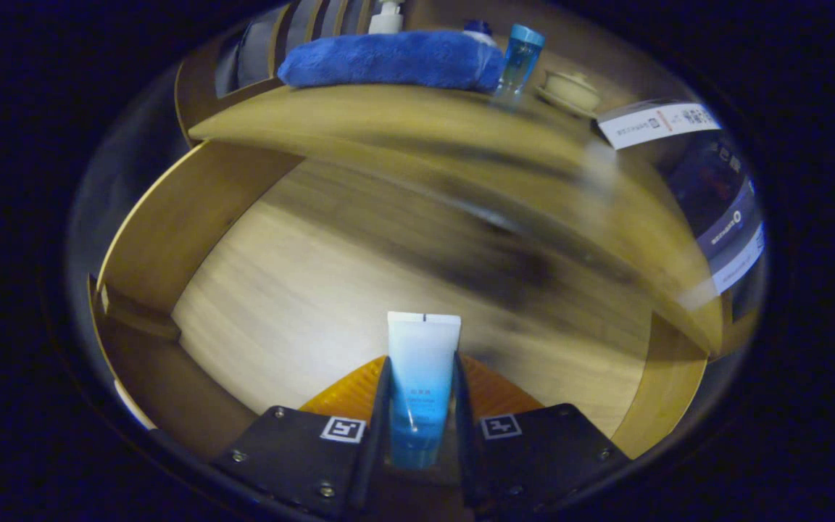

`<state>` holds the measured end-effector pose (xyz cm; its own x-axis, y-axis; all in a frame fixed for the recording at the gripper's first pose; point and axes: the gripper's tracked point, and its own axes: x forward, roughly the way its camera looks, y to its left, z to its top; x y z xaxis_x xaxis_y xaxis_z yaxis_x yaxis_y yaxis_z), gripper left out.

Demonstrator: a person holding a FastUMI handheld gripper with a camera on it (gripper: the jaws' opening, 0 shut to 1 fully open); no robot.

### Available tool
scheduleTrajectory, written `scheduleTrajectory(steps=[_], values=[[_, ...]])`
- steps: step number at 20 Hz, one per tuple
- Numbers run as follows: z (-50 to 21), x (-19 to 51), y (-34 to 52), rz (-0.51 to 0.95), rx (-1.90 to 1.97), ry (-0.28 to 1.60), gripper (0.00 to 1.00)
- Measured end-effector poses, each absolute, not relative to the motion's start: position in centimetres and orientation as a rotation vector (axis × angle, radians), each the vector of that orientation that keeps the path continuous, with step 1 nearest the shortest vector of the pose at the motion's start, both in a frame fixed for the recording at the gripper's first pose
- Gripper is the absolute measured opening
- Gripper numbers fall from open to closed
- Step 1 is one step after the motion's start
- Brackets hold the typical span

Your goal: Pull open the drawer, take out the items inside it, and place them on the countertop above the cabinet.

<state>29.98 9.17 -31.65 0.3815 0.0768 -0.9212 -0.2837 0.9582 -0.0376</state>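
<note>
Gripping a tube (pixel 421 377) between both fingers of the tongs (pixel 421 428), above the open drawer (pixel 193 217). Still to be set on the worktop (pixel 388 116) at 12 o'clock, by the towel (pixel 388 61).

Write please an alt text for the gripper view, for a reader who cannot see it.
The gripper is shut on a white-and-blue tube, held above the open wooden drawer. Beyond, on the countertop, lie a blue towel, a blue bottle and a small lidded cup.
</note>
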Motion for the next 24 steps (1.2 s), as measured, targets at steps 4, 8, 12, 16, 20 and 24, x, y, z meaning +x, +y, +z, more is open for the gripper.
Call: scheduleTrajectory(steps=[4, 8, 12, 16, 20, 24], values=[[-30.5, 30.8, 9.5, 0.237, -0.165, 1.090, 0.43], [-28.3, 31.0, 10.2, 0.263, -0.104, 1.040, 0.43], [-25.3, 30.2, 10.6, 0.303, -0.128, 0.956, 0.43], [-21.8, 29.6, 10.7, 0.317, -0.155, 0.831, 0.43], [-17.0, 30.5, 10.4, 0.294, -0.157, 0.675, 0.43], [-14.5, 33.6, 8.9, 0.232, -0.192, 0.572, 0.43]])
